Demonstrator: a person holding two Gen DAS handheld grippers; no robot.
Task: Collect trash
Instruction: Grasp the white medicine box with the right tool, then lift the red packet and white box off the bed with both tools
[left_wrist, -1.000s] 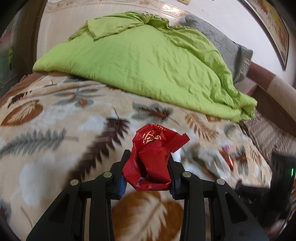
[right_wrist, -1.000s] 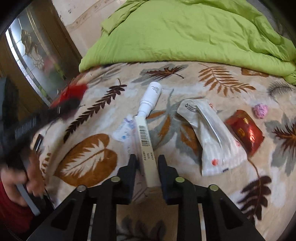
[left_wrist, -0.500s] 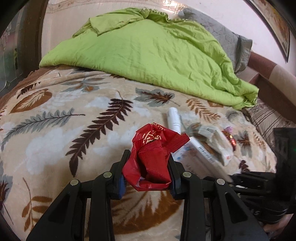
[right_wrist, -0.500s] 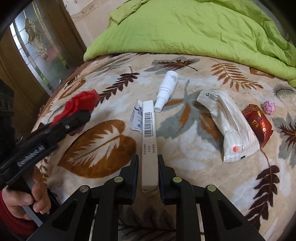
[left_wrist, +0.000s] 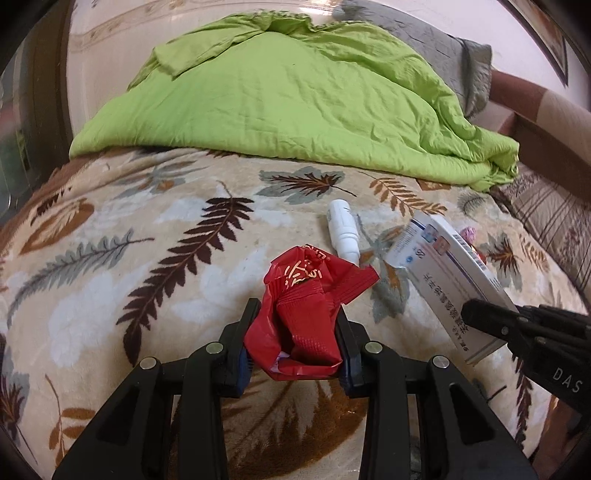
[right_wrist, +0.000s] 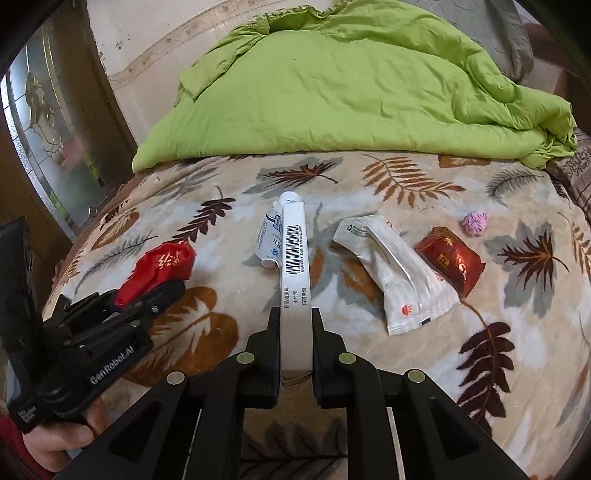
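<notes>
My left gripper (left_wrist: 295, 325) is shut on a crumpled red wrapper (left_wrist: 306, 302), held above the leaf-patterned blanket (left_wrist: 110, 280). My right gripper (right_wrist: 294, 321) is shut on a long white box with a barcode (right_wrist: 293, 258), which it holds off the blanket. The box (left_wrist: 450, 280) and right gripper (left_wrist: 517, 328) show at the right of the left wrist view. The left gripper (right_wrist: 147, 295) with the red wrapper (right_wrist: 162, 264) appears at the left of the right wrist view. On the blanket lie a white bottle (left_wrist: 343, 230), a white pouch (right_wrist: 391, 273), a red-brown foil packet (right_wrist: 448, 258) and a pink paper ball (right_wrist: 475, 222).
A bunched green duvet (right_wrist: 351, 92) covers the far half of the bed, with a grey pillow (left_wrist: 443, 48) behind it. A small blue-and-white packet (right_wrist: 267, 236) lies beside the box. A glass-panelled door (right_wrist: 48, 140) stands to the left. A hand (right_wrist: 62, 435) holds the left gripper's handle.
The right gripper has lifted the box off the blanket and drawn back. The left gripper, still holding the red wrapper, has turned toward the trash and come nearer the right gripper.
</notes>
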